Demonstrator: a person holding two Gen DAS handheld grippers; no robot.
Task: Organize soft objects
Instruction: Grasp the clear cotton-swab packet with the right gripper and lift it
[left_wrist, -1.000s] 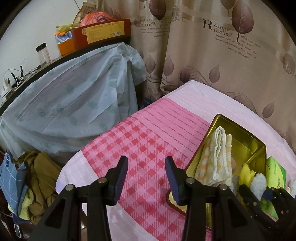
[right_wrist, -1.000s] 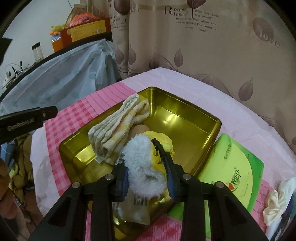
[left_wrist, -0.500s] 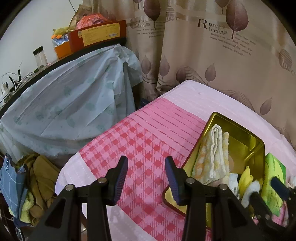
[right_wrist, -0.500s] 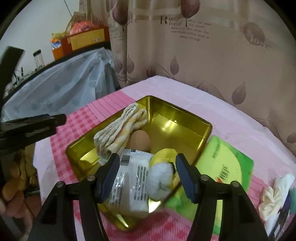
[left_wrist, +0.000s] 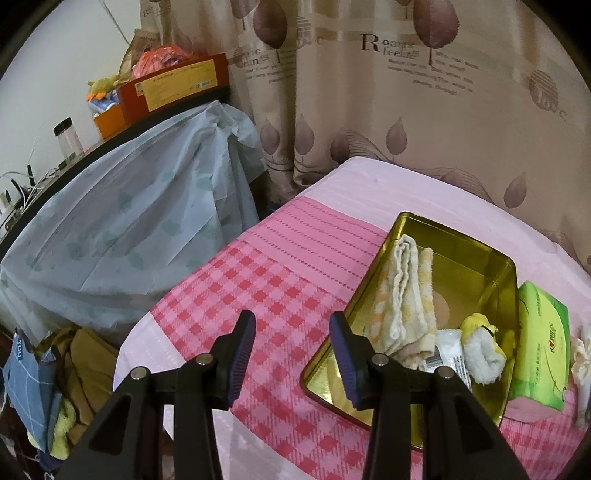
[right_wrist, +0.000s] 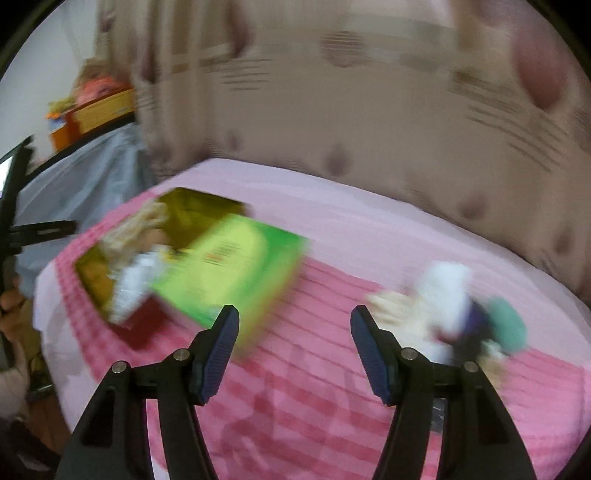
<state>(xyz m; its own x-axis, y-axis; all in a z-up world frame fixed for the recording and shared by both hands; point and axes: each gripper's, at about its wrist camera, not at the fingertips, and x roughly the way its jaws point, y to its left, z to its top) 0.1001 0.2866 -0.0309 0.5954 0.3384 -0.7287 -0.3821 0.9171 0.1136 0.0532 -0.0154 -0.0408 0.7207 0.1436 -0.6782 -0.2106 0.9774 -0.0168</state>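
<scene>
A gold tin tray (left_wrist: 506, 291) sits on the pink checked cloth (left_wrist: 273, 295). It holds a folded cream-yellow towel (left_wrist: 406, 288), a white-and-yellow fluffy item (left_wrist: 482, 354) and a white packet (left_wrist: 447, 356). A green tissue pack (left_wrist: 541, 343) lies right of the tray. My left gripper (left_wrist: 291, 354) is open and empty, left of the tray. My right gripper (right_wrist: 293, 350) is open and empty; its view is blurred. It shows the tray (right_wrist: 96, 273), the green pack (right_wrist: 236, 269) and a pile of soft items (right_wrist: 454, 306) to the right.
A curtain (left_wrist: 406, 92) hangs behind the table. A furniture piece draped in pale blue plastic (left_wrist: 122, 229) stands to the left, with boxes (left_wrist: 173, 85) and a jar (left_wrist: 68, 136) on top. Clothes (left_wrist: 55, 373) are heaped by the table's left edge.
My right gripper let go of the white-and-yellow fluffy item in the tray, opened wide and swung right toward the soft pile. My left gripper stayed open and shifted little.
</scene>
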